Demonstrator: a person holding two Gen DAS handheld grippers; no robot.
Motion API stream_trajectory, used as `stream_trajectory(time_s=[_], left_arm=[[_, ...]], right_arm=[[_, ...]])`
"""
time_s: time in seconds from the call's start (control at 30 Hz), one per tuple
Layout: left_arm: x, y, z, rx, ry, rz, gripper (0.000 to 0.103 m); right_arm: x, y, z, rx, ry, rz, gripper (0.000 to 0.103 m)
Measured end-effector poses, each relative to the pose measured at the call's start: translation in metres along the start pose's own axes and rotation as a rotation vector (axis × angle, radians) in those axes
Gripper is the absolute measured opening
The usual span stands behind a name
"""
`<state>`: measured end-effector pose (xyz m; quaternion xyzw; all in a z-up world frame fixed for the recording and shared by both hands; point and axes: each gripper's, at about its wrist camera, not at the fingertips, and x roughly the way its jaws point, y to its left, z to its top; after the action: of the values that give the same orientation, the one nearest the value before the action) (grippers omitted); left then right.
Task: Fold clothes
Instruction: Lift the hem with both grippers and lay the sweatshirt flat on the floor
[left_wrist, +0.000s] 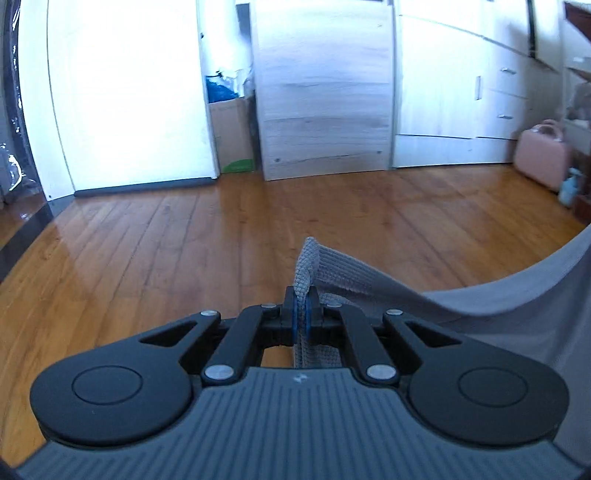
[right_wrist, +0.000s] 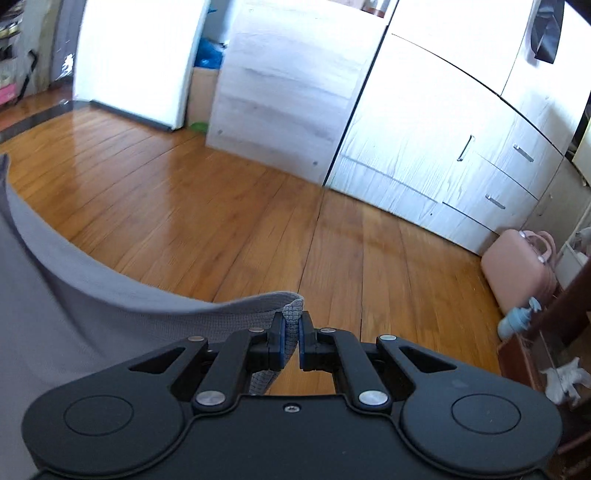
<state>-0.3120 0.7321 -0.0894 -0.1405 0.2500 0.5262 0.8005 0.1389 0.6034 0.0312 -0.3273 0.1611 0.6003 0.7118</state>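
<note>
A grey garment (left_wrist: 517, 306) hangs stretched between my two grippers, above the wooden floor. My left gripper (left_wrist: 302, 295) is shut on its ribbed grey edge (left_wrist: 332, 266), and the cloth sags away to the right. My right gripper (right_wrist: 291, 325) is shut on the other ribbed corner (right_wrist: 291, 308), and the garment (right_wrist: 55, 288) sags away to the left. The lower part of the garment is out of view.
Wooden plank floor (left_wrist: 184, 240) lies below. Pale wood cabinets (right_wrist: 424, 147) with drawers stand ahead. A pink case (right_wrist: 517, 269) and a blue bottle (right_wrist: 515, 321) sit at the right by a dark shelf. A cardboard box (left_wrist: 231, 133) stands beside a white door.
</note>
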Motion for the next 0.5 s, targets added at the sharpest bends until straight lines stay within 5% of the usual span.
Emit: stream_trajectory(time_s=[0.23,0.4,0.5], left_arm=[[0.075,0.024,0.016,-0.055,0.047,0.084,0.007],[0.139,0.040,-0.018,-0.156,0.198,0.121,0.014],[0.164,0.046,-0.039,-0.172,0.257,0.136,0.014]], right_arm=[[0.088,0.016,0.047,0.052,-0.036,-0.065,0.007],[0.162,0.022,0.041,0.211,0.058,-0.161,0.008],[0.190,0.016,0.015,0.294,0.159,-0.229,0.038]])
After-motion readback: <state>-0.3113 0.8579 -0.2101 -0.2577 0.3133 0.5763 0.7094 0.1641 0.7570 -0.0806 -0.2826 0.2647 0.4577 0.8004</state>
